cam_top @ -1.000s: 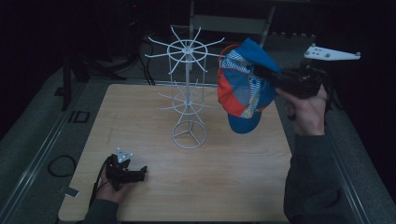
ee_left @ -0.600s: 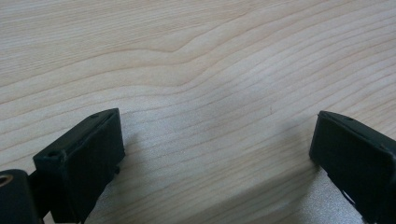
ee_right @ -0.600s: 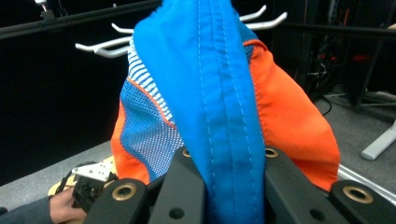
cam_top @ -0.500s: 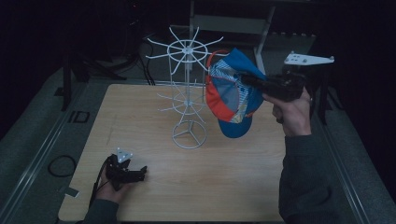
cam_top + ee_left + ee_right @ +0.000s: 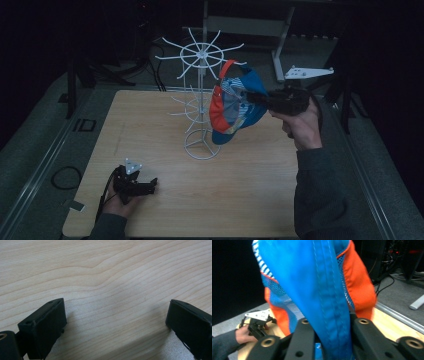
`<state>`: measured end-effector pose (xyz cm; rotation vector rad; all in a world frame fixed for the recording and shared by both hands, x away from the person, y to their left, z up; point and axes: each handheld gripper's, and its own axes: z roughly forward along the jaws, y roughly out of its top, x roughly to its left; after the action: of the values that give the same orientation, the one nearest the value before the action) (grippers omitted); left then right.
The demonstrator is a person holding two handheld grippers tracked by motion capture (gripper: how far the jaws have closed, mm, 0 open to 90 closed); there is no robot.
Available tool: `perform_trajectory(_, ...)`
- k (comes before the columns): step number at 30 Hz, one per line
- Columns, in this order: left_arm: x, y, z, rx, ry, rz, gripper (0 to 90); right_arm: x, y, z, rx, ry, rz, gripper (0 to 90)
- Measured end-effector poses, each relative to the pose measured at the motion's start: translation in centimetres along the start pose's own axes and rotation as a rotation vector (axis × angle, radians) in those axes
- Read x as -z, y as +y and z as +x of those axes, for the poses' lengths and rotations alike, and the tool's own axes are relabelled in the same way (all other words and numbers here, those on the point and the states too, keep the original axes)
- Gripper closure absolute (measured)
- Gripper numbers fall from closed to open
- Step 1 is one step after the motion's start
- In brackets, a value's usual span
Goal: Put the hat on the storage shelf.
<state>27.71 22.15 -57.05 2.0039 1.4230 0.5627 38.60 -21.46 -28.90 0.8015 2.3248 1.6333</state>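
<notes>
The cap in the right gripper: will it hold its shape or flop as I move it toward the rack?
Probably floppy: the cap hangs slack from the right gripper, its fabric bunched between the jaws in the right gripper view. It looks light, mostly mesh. The brim may stay stiffer. It could snag on the wire rack prongs.

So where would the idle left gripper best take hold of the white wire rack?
The upright centre post of the white wire rack, between the two rings of prongs, coming from the person's side. The post is thin and bare there; the prongs fan out and the cap hangs to its right. The left gripper is open on the table.
</notes>
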Motion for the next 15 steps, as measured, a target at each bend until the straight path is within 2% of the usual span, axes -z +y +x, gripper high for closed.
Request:
perform_trajectory(2, -0.02, -0.01, -0.01, 0.001, 0.002, -0.003, 3.1, -0.05, -0.04, 0.06, 0.005, -0.007, 0.002, 75.2)
perform_trajectory(3, -0.02, -0.01, -0.01, 0.001, 0.001, -0.002, 3.1, -0.13, -0.12, 0.18, 0.021, -0.021, 0.014, 68.7)
perform_trajectory(4, -0.02, -0.01, -0.01, 0.001, 0.001, -0.002, 3.1, -0.13, -0.12, 0.18, 0.021, -0.021, 0.014, 68.7)
perform_trajectory(5, -0.02, 0.0, -0.01, 0.002, 0.001, -0.003, 3.1, -0.2, -0.25, 0.45, 0.051, -0.061, 0.035, 60.4)
perform_trajectory(7, -0.02, -0.01, -0.02, 0.002, 0.001, -0.003, 3.1, -0.22, -0.37, 0.62, 0.066, -0.084, 0.049, 54.2)
perform_trajectory(8, -0.02, -0.01, -0.02, 0.002, 0.001, -0.003, 3.1, -0.22, -0.37, 0.62, 0.066, -0.084, 0.049, 54.2)
perform_trajectory(10, -0.02, 0.0, -0.02, 0.002, 0.001, -0.002, 3.1, -0.28, -0.54, 0.82, 0.081, -0.115, 0.073, 45.1)
perform_trajectory(15, -0.02, 0.0, -0.01, 0.002, 0.001, -0.002, 3.1, -0.44, -0.87, 1.05, 0.09, -0.131, 0.091, 33.8)
